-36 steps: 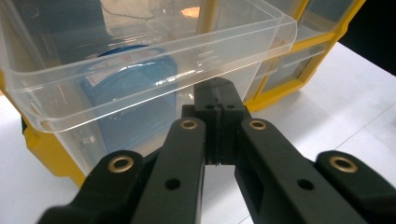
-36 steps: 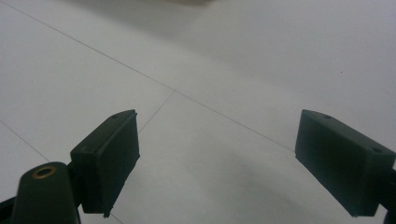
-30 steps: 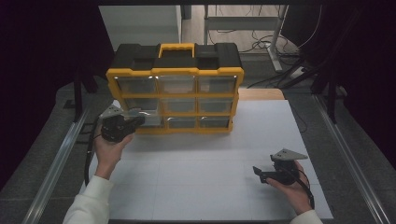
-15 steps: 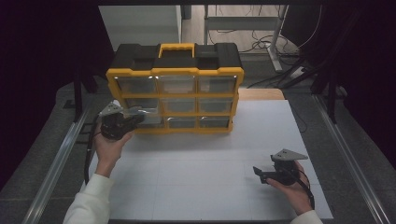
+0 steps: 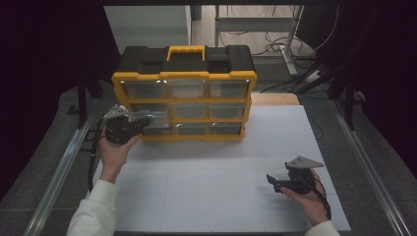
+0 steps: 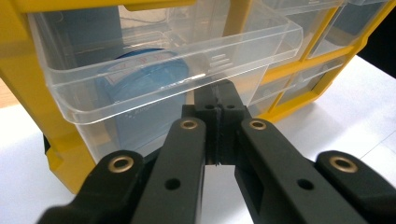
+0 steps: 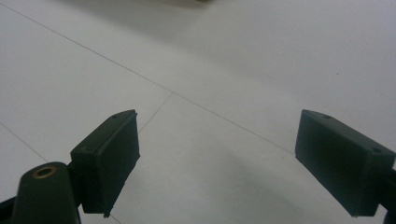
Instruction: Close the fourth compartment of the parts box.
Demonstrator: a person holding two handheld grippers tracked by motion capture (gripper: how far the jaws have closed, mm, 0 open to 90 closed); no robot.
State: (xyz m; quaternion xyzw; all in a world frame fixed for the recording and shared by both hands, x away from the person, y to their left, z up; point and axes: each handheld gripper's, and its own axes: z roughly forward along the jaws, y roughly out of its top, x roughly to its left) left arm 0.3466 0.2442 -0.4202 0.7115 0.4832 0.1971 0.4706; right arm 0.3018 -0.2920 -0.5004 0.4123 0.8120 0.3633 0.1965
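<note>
The organizer [image 5: 184,81] has a frame of yellow plastic and a black matt top, and its drawer [image 6: 154,70] is clear glossy plastic, smooth, with a blue round thing [image 6: 140,79] behind the wall. The tabletop [image 5: 221,172] is white, matt and smooth with thin lines. The left gripper [image 6: 218,100] is black matt plastic with brass-coloured metal rivets.

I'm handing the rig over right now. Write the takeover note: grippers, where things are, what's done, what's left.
Left gripper: jaws shut, tips at the front lip of a clear drawer in the bottom-left of the yellow organizer; whether they pinch the lip is unclear.
Right gripper: open, holding nothing, over the white table at front right.
Drawer holds something blue and round; it looks pulled partway out.
Probably left: finish opening the drawer and take out its contents.
</note>
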